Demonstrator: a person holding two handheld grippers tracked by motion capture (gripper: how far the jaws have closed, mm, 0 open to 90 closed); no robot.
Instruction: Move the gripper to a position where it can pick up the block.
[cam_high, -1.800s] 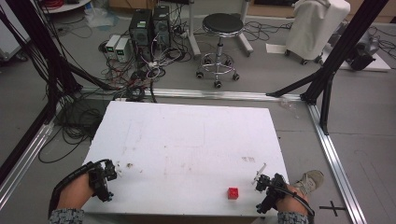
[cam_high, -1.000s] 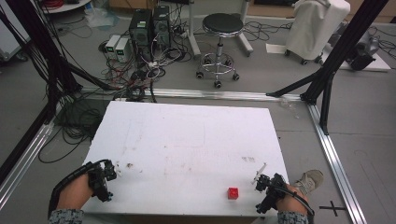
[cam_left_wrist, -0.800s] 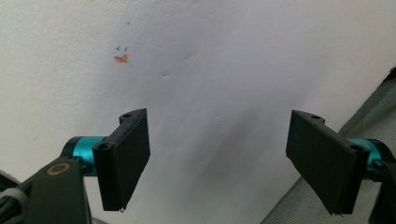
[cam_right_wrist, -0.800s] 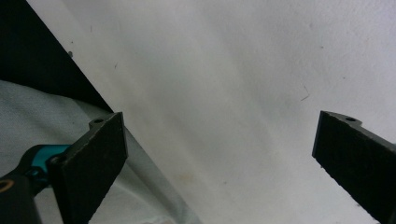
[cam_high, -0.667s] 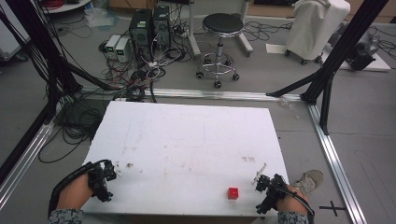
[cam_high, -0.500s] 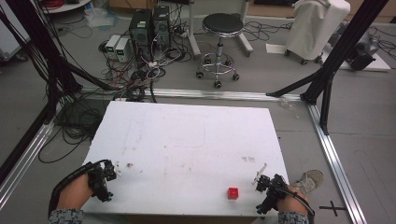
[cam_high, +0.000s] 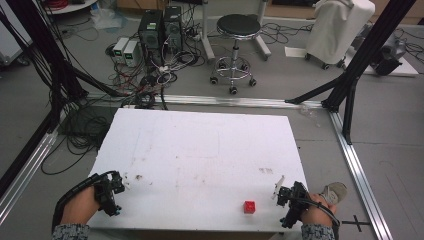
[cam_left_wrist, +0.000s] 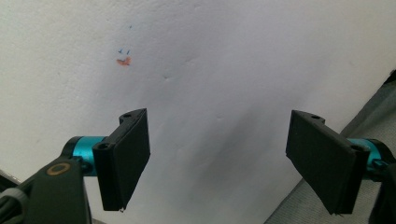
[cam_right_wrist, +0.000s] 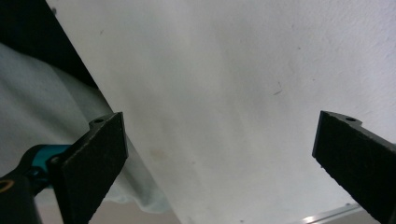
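Note:
A small red cube (cam_high: 249, 206) lies on the white table (cam_high: 200, 155) near its front edge, right of centre. My right gripper (cam_high: 282, 192) rests at the front right corner, a short way right of the cube, open with nothing between its black jaws (cam_right_wrist: 224, 158). At the front left corner my left gripper (cam_high: 119, 186) is held over the table edge, open and empty as well (cam_left_wrist: 219, 158). In the left gripper view the table shows a small orange and blue mark (cam_left_wrist: 123, 59).
A round black stool (cam_high: 236, 30) and computer boxes (cam_high: 161, 27) with tangled cables stand on the floor beyond the table. Black frame posts (cam_high: 350, 70) and aluminium rails (cam_high: 352, 160) border the table. A white draped object (cam_high: 337, 30) stands at the back right.

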